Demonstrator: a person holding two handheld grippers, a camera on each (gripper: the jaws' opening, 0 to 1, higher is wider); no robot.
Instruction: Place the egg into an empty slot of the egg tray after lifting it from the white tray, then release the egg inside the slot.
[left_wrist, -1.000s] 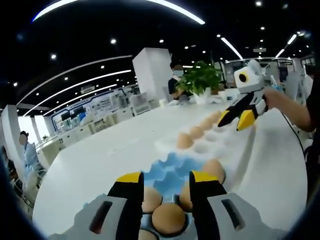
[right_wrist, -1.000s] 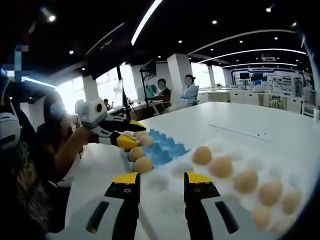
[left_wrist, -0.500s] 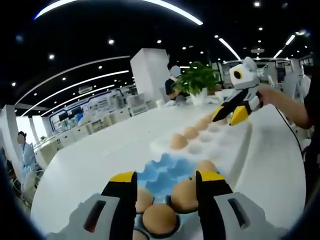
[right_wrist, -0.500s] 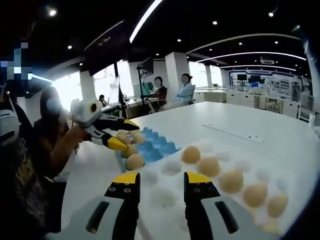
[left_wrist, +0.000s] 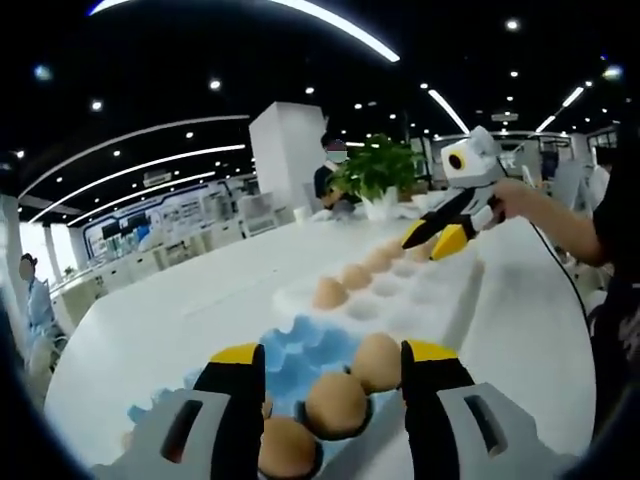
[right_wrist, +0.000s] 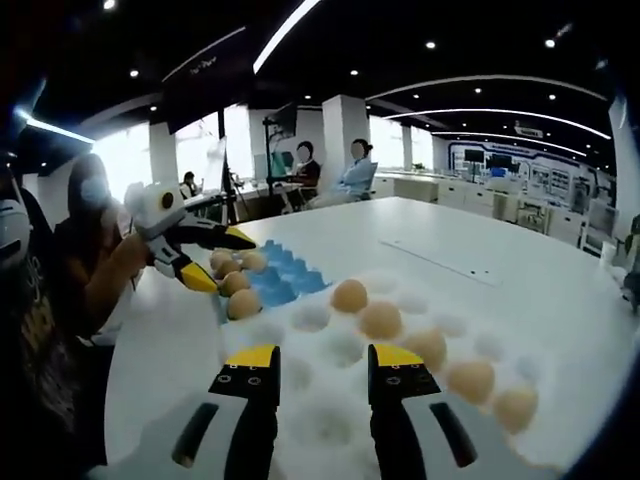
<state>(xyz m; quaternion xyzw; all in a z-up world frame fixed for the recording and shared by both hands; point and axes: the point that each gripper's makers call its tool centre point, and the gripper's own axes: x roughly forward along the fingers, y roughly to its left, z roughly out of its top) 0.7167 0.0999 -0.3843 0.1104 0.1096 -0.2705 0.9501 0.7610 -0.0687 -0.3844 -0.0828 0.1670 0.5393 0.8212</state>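
My left gripper (left_wrist: 325, 362) hangs over the blue egg tray (left_wrist: 305, 350), jaws spread with nothing between them, several eggs (left_wrist: 335, 404) seated in the slots below. My right gripper (right_wrist: 322, 362) hovers over the white tray (right_wrist: 330, 400), jaws also apart and empty. The white tray lies just beside the blue egg tray on the white table (right_wrist: 480, 260), and a row of eggs (right_wrist: 380, 320) runs along it.

A blue egg tray (left_wrist: 300, 355) holding brown eggs (left_wrist: 335, 403) touches the white tray (right_wrist: 330, 400), where 5 eggs (right_wrist: 380, 319) lie.
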